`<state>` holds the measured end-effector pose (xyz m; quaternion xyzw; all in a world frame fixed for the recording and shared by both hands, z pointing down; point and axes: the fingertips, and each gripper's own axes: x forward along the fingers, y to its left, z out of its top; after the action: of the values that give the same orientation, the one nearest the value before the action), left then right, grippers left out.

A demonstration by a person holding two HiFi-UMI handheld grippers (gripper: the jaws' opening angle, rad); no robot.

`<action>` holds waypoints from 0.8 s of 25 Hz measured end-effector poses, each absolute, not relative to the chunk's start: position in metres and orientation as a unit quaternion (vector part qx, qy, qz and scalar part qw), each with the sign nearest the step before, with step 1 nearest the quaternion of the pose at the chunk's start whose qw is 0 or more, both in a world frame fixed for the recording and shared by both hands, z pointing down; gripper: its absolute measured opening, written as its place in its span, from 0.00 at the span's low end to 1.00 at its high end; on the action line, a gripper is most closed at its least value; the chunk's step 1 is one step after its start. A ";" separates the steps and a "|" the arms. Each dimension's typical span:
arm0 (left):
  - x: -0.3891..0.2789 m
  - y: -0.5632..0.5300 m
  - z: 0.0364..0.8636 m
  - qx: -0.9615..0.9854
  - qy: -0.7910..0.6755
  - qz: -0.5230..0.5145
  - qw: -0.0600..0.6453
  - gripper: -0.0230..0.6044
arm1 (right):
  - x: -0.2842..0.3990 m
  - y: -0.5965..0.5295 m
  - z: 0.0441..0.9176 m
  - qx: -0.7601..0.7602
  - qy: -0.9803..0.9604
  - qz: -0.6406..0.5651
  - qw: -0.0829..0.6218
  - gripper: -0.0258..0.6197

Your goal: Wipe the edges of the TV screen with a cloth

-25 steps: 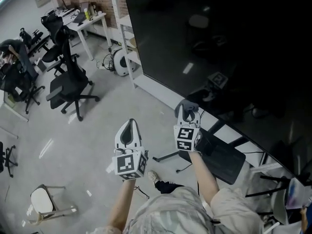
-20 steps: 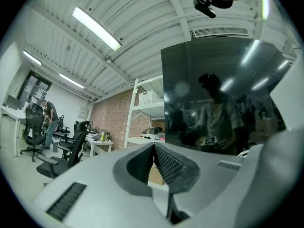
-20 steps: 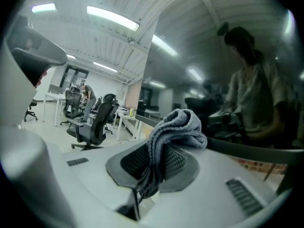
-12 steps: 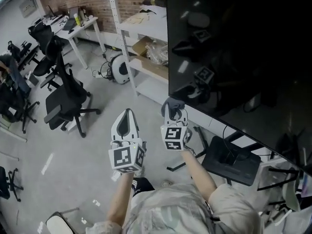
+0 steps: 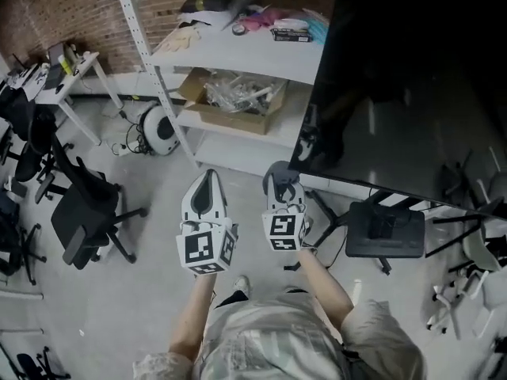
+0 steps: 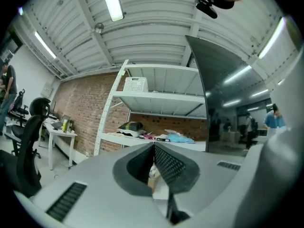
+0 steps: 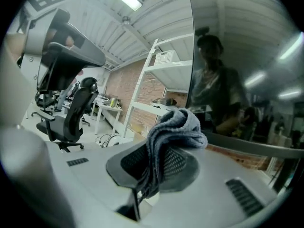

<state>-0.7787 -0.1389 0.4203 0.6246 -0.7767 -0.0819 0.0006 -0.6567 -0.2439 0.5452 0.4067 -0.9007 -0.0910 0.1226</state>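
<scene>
We held a pair of tongs in each hand, seen from above. The right tongs were clamped on a grey cloth, which bunched in a soft fold above the jaws. It sat near the lower left corner of the dark TV screen at the right; we could not tell whether it touched the screen. The left tongs were closed on nothing, pointing toward a white shelf unit further off. We judged the cloth light, limp and easily dragged loose, so best pinched deep across its folded middle, leaving a padded bulge to press along the edge.
</scene>
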 end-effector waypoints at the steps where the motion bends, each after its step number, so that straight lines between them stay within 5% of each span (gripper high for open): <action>1: -0.782 -0.144 0.422 0.632 -0.771 -0.084 0.004 0.06 | -0.658 -0.244 0.546 0.412 -0.898 -0.091 0.126 0.12; 20: -0.696 -0.126 0.432 0.759 -0.648 -0.049 -0.043 0.06 | -0.593 -0.113 0.485 0.479 -0.873 -0.059 0.071 0.12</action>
<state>-0.6956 -0.1260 0.4317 0.7589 -0.6480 -0.0493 -0.0428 -0.5926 -0.1130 0.4852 0.4789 -0.8730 -0.0587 0.0707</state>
